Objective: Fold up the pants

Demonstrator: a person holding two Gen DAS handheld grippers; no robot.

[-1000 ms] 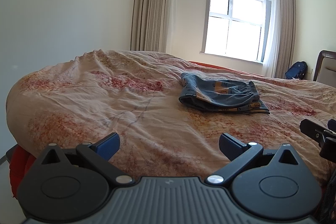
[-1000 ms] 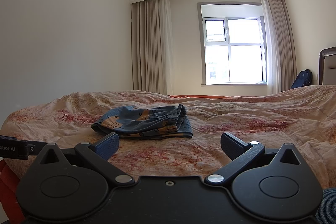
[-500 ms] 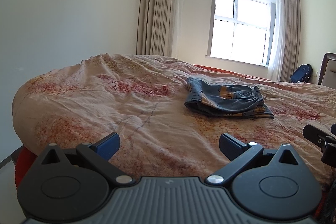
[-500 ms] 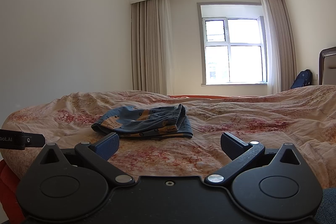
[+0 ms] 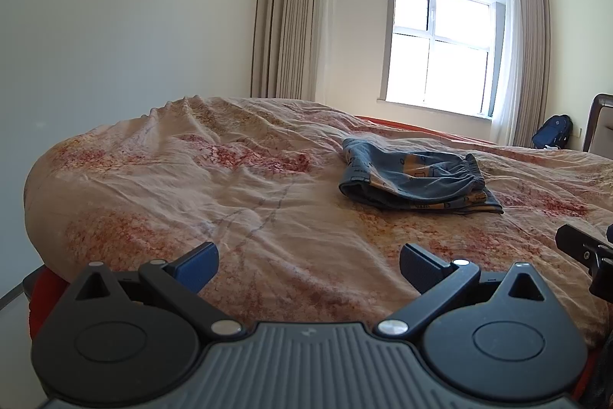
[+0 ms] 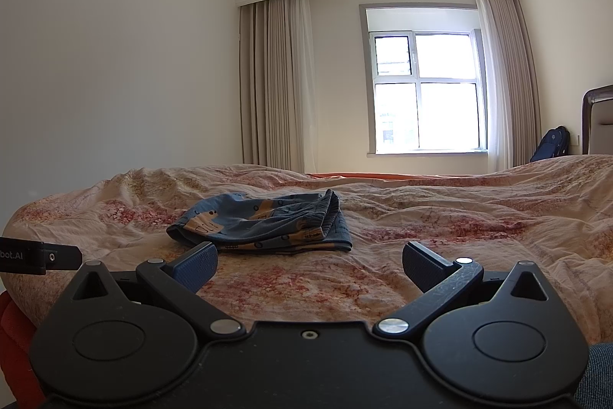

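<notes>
My left gripper hung low over the near edge of the bed, its jaws spread wide and grasping nothing; I judged this a rest pose, drawn back because the fold seemed to need no further touch. The pants, blue with small orange printed figures, lay well beyond both grippers on the wrinkled floral cover, stacked in a compact bundle with the elastic waistband on the bundle's right side and a lower layer showing along the near edge. In the right wrist view my right gripper was likewise released and empty, level with the bed and pointed toward the pants. A dark bag stood by the far wall beside the headboard. How many layers the bundle held, and whether its far edges lined up, could not be made out. Each view cut off all but a black tip of the other gripper at its frame edge.
</notes>
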